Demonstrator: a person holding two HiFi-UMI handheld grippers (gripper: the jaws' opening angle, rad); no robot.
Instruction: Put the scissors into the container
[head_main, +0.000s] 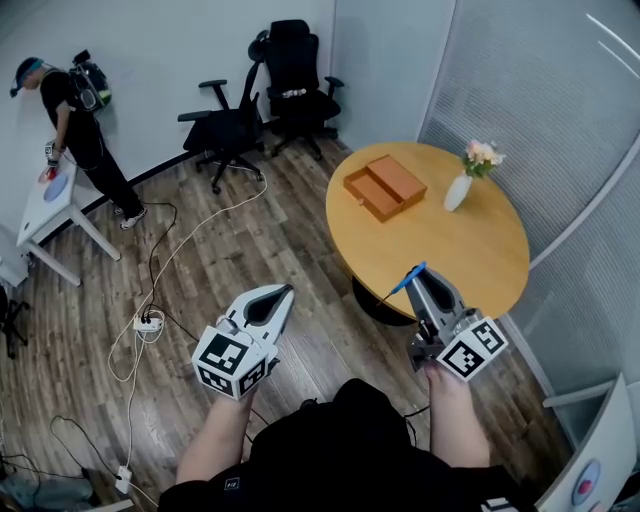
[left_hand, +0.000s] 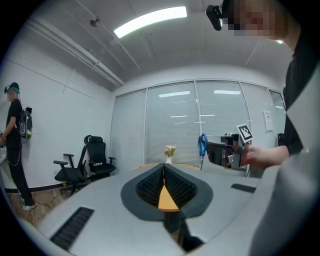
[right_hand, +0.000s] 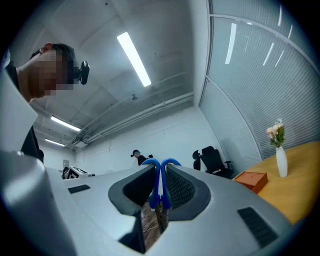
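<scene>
The container (head_main: 384, 187), an orange box, sits on the round wooden table (head_main: 470, 265) at about 10 o'clock on its top. In the head view it lies open as two shallow halves side by side, and what is inside cannot be made out. A white vase (head_main: 458, 192) at about 1 o'clock holds pale flowers. The scissors (head_main: 410, 277) are not in the box: the right gripper (head_main: 425, 288) hangs over the table's 6 o'clock edge with its jaws clamped on them, and the blue handles poke out past the tips. The right gripper view shows this grip closely, with the scissors (right_hand: 160, 192) pinched between the ribbed pads of the right gripper (right_hand: 159, 172), handle loops at the tips and blades running back toward the camera. It also shows the container (right_hand: 251, 180) and the vase (right_hand: 281, 161) at its 3 o'clock. The left gripper (head_main: 278, 293) is held over the wood floor (head_main: 250, 250), off the table at its 8 o'clock. In its own view the jaws of the left gripper (left_hand: 164, 172) are pressed together with nothing between them. That view alone shows the scissors (left_hand: 202, 146) from the side, hanging upright with handles up. Only the head view shows the floor cables and the power strip (head_main: 148, 322).
</scene>
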